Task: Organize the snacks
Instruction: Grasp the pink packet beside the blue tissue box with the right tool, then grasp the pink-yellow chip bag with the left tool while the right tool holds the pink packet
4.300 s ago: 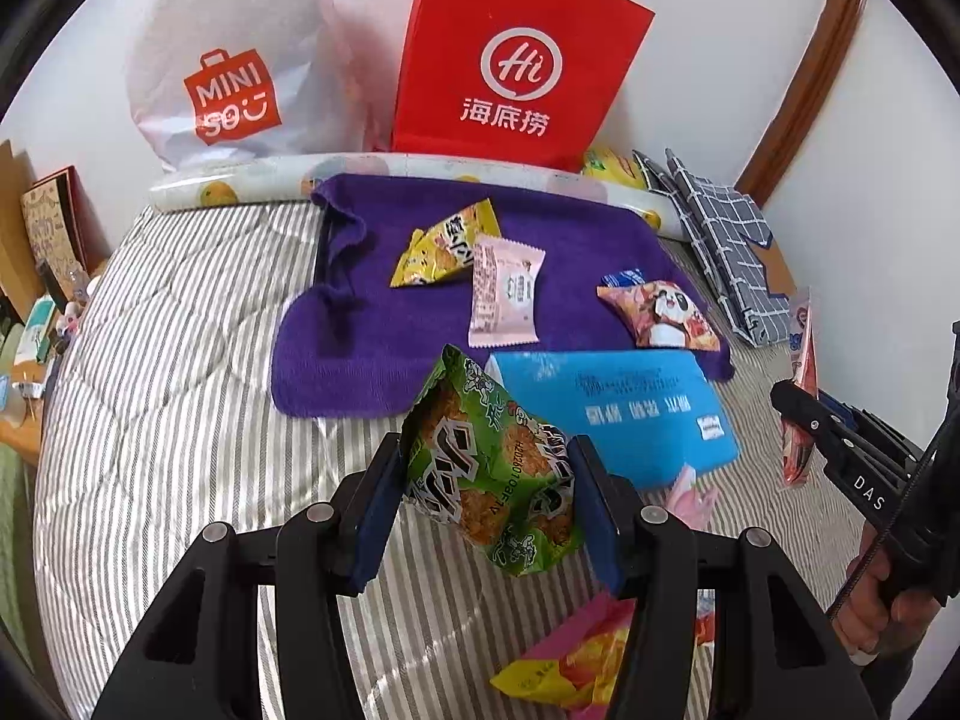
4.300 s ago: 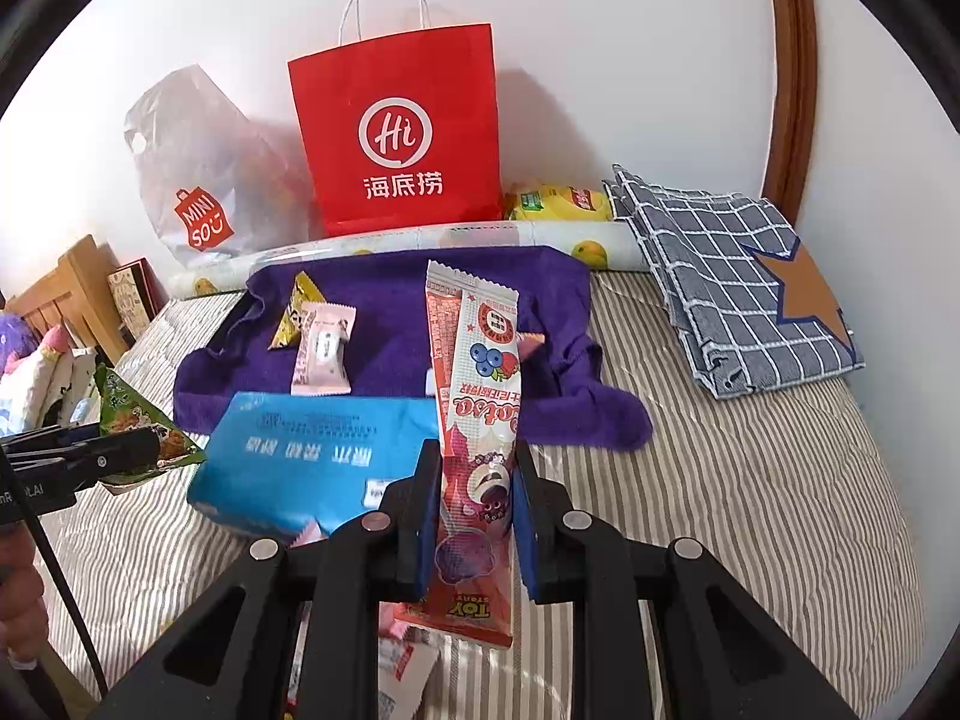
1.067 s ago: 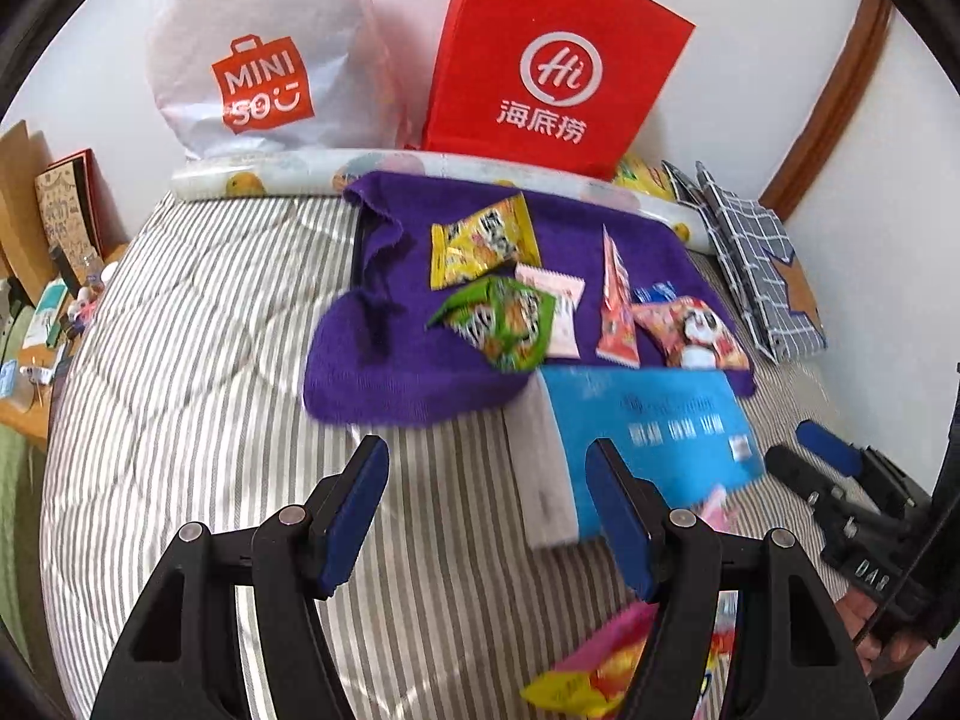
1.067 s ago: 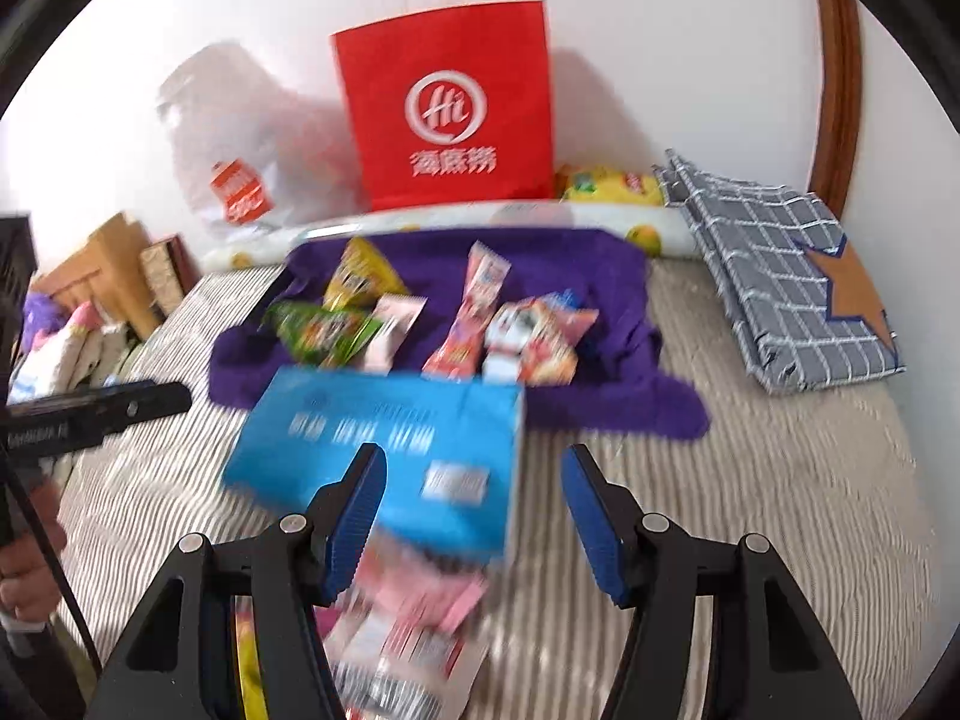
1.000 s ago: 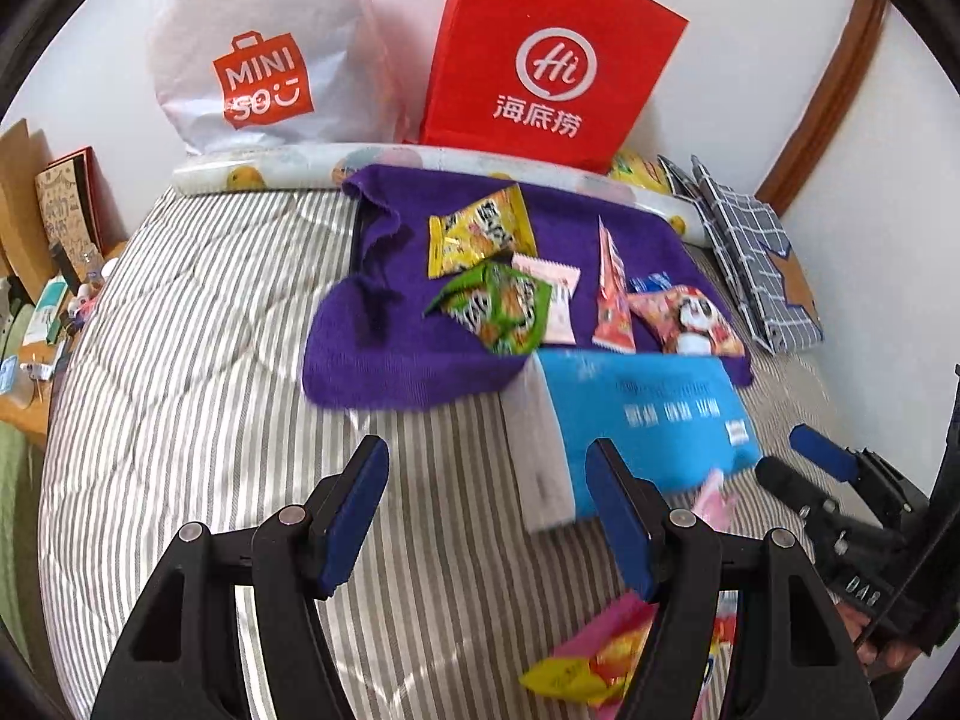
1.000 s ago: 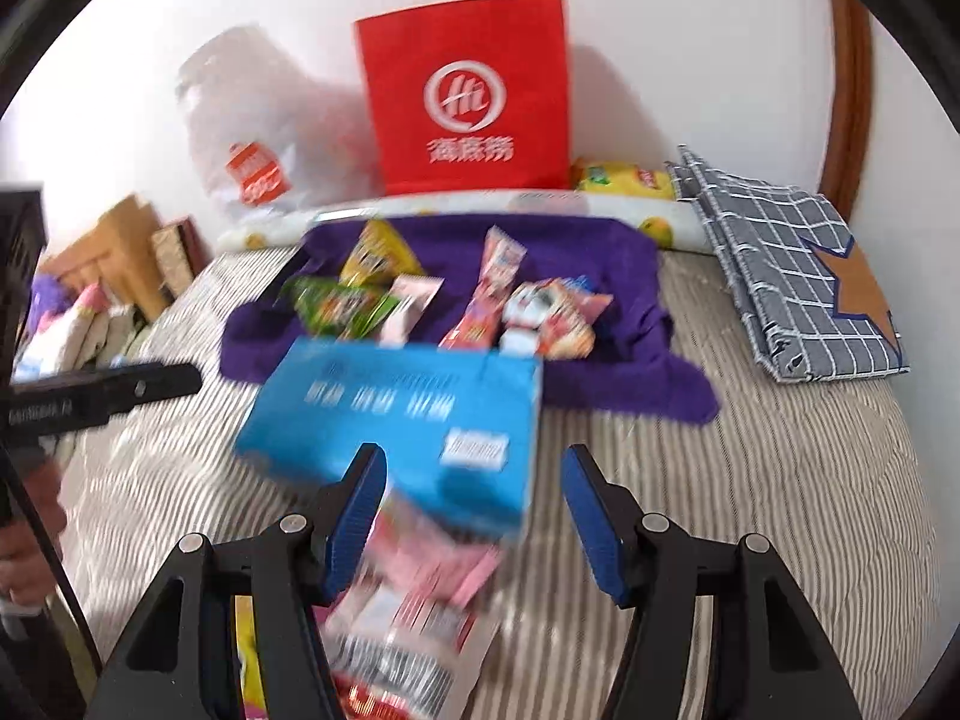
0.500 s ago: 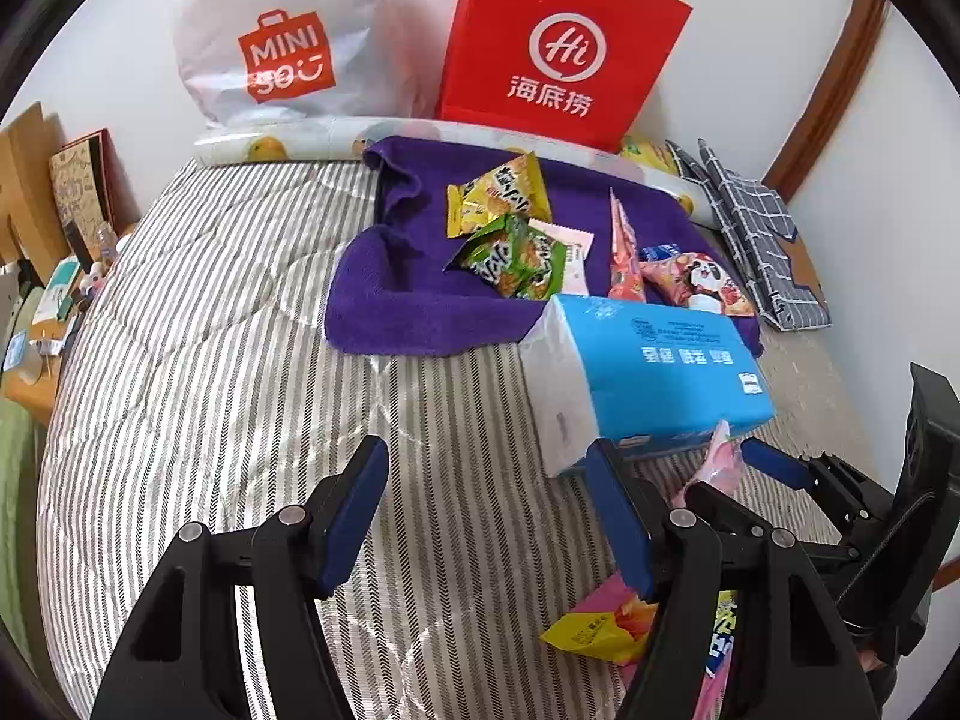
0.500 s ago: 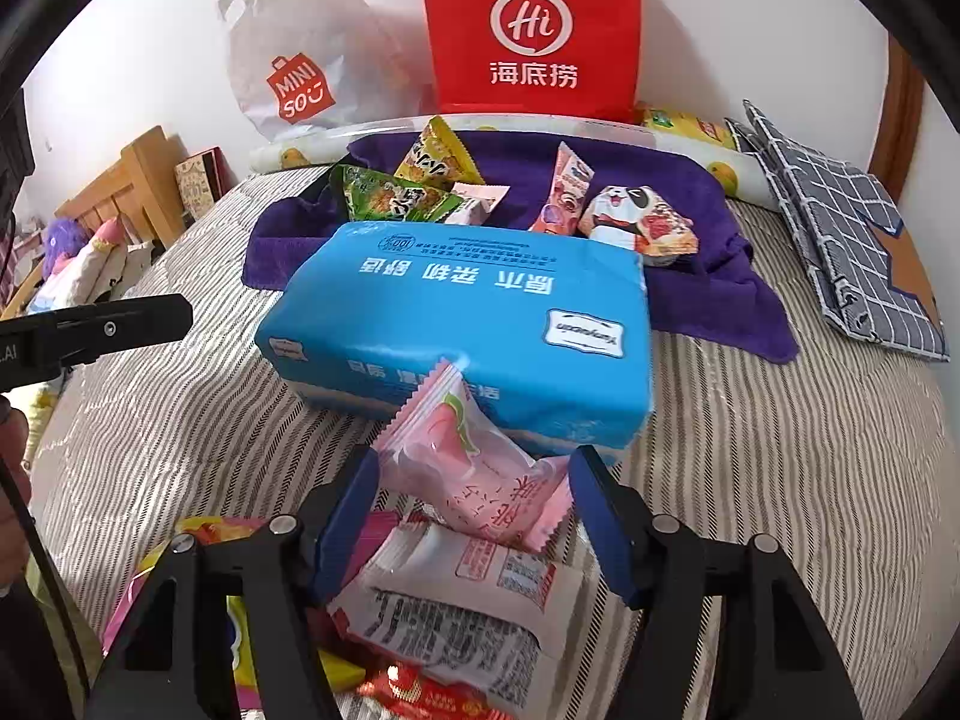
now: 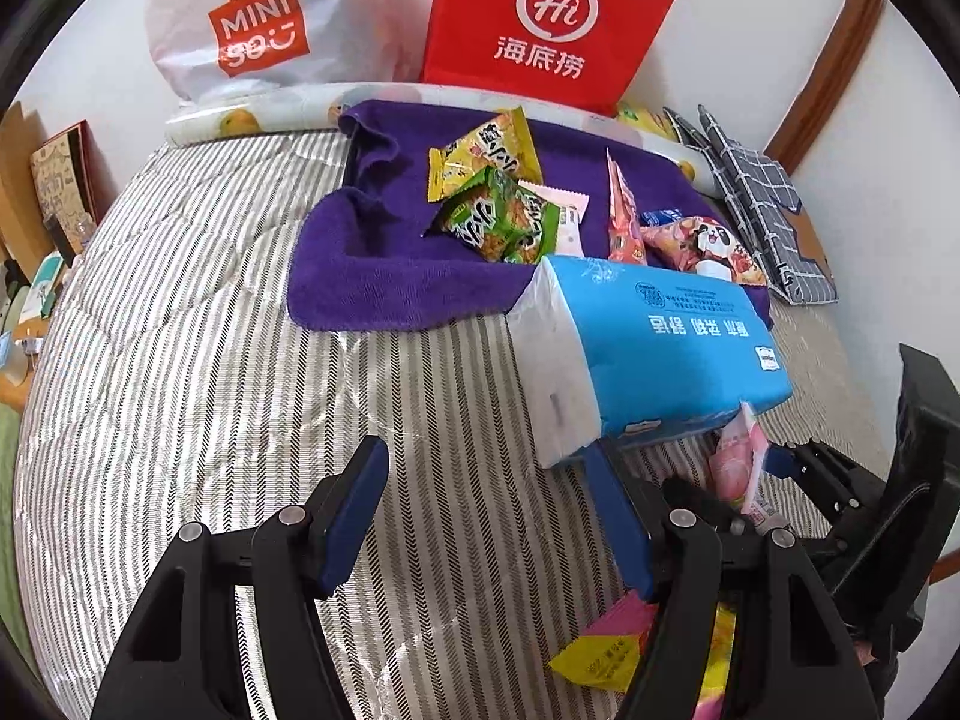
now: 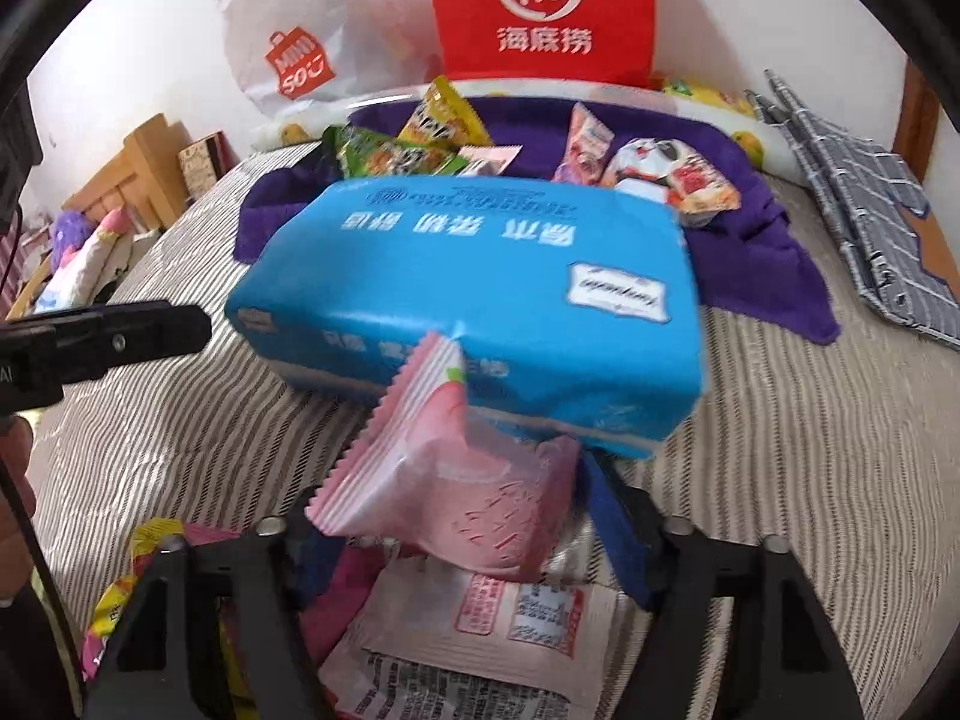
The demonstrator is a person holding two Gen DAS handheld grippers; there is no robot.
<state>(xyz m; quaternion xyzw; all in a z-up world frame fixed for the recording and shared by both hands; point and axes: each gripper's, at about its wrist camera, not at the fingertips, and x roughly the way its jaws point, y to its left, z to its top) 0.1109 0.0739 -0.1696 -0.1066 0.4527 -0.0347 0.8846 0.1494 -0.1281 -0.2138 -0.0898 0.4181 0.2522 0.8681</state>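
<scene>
The right hand-held gripper (image 10: 444, 516) has its fingers around a pink snack packet (image 10: 444, 492), raised just in front of the blue tissue pack (image 10: 480, 294); blur leaves it unclear whether they clamp it. The left hand-held gripper (image 9: 486, 504) hangs spread apart, gripping nothing, over the striped bed (image 9: 180, 360). Farther back, a green snack bag (image 9: 498, 219), a yellow one (image 9: 480, 150) and a panda packet (image 9: 702, 246) lie on the purple towel (image 9: 372, 276).

Bedcover (image 9: 180, 360): grey-and-white stripes. Towel (image 9: 384, 276), 12 o'clock: solid purple. Tissue pack (image 9: 660, 348): blue, white end. Paper bag (image 9: 552, 24), 12 o'clock: red, white logo. Folded cloth (image 9: 762, 198), 2 o'clock: grey-and-white check. Snack packet (image 10: 444, 480): pink.
</scene>
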